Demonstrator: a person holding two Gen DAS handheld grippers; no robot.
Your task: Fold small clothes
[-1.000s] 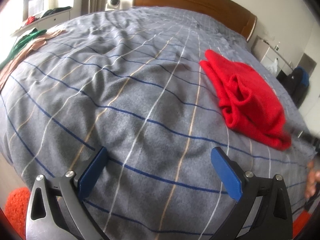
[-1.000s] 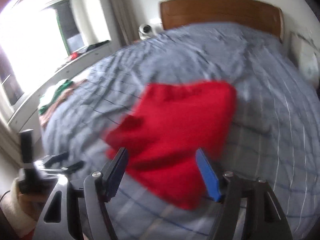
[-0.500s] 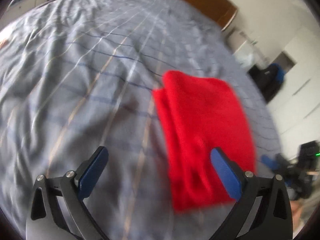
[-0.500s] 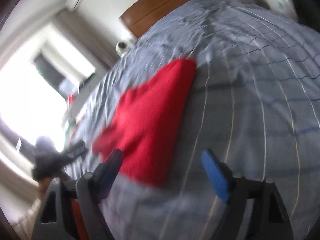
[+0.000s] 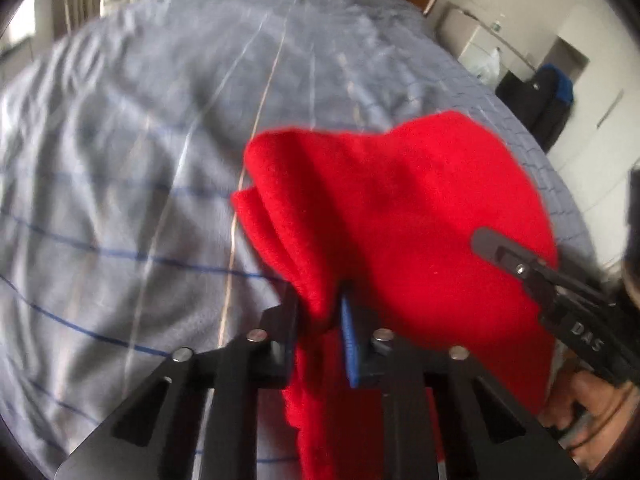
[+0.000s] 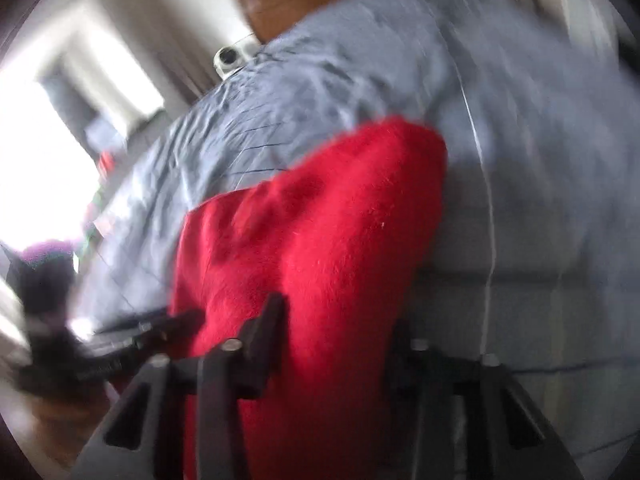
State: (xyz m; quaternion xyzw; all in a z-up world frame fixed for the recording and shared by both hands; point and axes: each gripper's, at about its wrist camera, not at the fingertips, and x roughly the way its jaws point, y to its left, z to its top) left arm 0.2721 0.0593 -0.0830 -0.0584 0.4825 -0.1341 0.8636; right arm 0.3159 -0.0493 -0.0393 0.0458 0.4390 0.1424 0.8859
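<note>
The red garment [image 5: 400, 216] is fuzzy fleece, folded in soft layers, bunched over the grey striped bedspread [image 5: 120, 152]. My left gripper [image 5: 320, 316] pinches a fold at its near edge. Only the left view shows my right gripper [image 6: 336, 332] from outside; its own view blurs, fabric filling its jaws, so I cannot tell its grip.

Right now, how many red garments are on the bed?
1. A single red garment on the grey striped bedspread, near its right side, with the left gripper pinching its near edge. More could lie beneath it, hidden.
</note>
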